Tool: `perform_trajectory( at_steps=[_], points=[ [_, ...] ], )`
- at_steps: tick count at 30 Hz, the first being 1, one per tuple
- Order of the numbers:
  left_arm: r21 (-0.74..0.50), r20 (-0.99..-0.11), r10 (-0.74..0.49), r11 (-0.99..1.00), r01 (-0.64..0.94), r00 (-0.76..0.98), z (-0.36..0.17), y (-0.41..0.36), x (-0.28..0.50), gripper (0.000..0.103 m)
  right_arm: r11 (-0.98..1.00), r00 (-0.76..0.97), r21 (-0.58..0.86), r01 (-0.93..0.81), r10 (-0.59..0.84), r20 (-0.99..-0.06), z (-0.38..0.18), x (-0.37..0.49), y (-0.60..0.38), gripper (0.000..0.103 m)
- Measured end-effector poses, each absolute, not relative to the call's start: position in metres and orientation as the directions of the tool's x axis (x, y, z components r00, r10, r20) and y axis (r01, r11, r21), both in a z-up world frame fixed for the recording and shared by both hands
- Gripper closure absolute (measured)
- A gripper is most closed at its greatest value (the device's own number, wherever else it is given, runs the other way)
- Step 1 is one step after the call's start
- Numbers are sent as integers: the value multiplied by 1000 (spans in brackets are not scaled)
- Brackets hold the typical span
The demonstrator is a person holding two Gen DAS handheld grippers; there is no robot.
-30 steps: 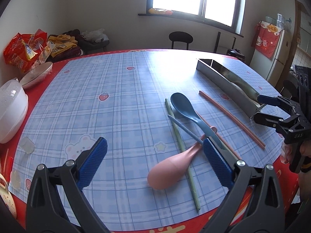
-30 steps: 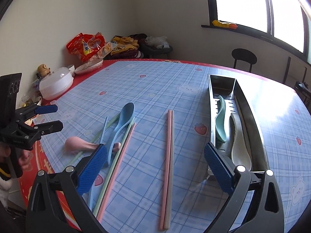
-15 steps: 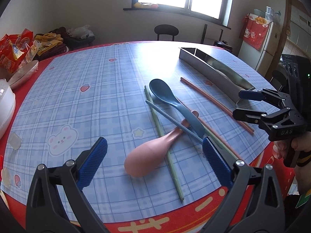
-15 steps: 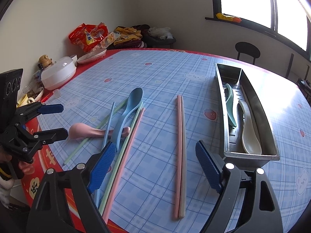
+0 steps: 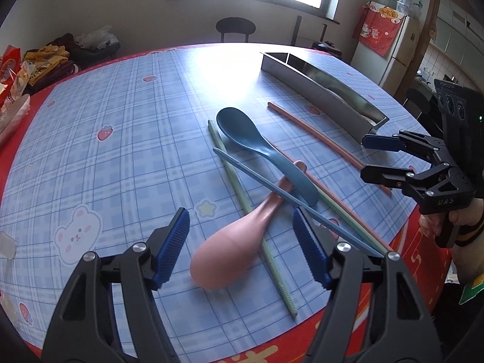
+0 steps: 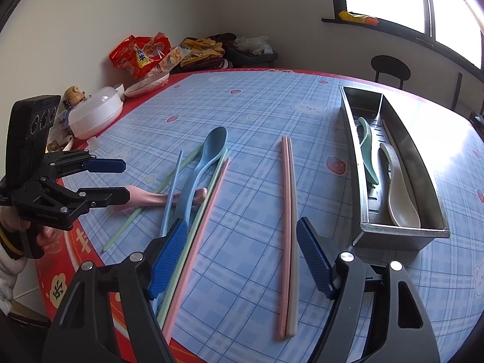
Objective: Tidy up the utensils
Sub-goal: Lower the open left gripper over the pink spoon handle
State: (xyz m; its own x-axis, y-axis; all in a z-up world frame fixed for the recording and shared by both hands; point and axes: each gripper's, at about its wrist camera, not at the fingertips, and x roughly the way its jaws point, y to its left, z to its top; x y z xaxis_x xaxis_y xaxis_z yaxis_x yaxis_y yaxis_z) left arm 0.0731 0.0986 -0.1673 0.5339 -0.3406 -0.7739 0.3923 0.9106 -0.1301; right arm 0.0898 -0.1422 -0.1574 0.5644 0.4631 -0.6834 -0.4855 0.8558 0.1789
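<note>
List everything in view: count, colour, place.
metal utensil tray: 1, steel, right side of table
spoons in tray: 2, green and cream
blue spoon: 1, table centre, lying across the pink spoon
pink spoon: 1, near table edge, between the left gripper's fingers
chopsticks: several loose around the spoons, blue, green, pink; a pink and beige pair beside the tray
lidded white container: 1, far left
snack bags: red, back corner
left gripper: open
right gripper: open
</note>
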Motion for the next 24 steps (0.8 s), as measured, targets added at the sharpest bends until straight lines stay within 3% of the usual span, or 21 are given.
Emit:
perform_trajectory(
  at_steps=[3,14,17,20,24],
  points=[
    [-164,-784,-363,903,396,504,-171,104,82,41,857,562,183,-481,462,-686,-160,90,-143,32],
    [-240,-807,-421,875,421,414,-183,107,101,50,857,552,202,-474,468,-690,-162,94,-145,33],
    [-242,-810,-425,870,430,403,-186,103,98,59,860,541,210,-464,463,-702,-165,98,-146,42],
    [-244,-810,-428,868,433,401,-187,102,96,60,860,534,211,-464,462,-708,-166,100,-145,50],
    [-251,-808,-432,868,429,400,-187,105,94,61,852,527,205,-482,469,-709,-167,98,-142,53]
  ],
)
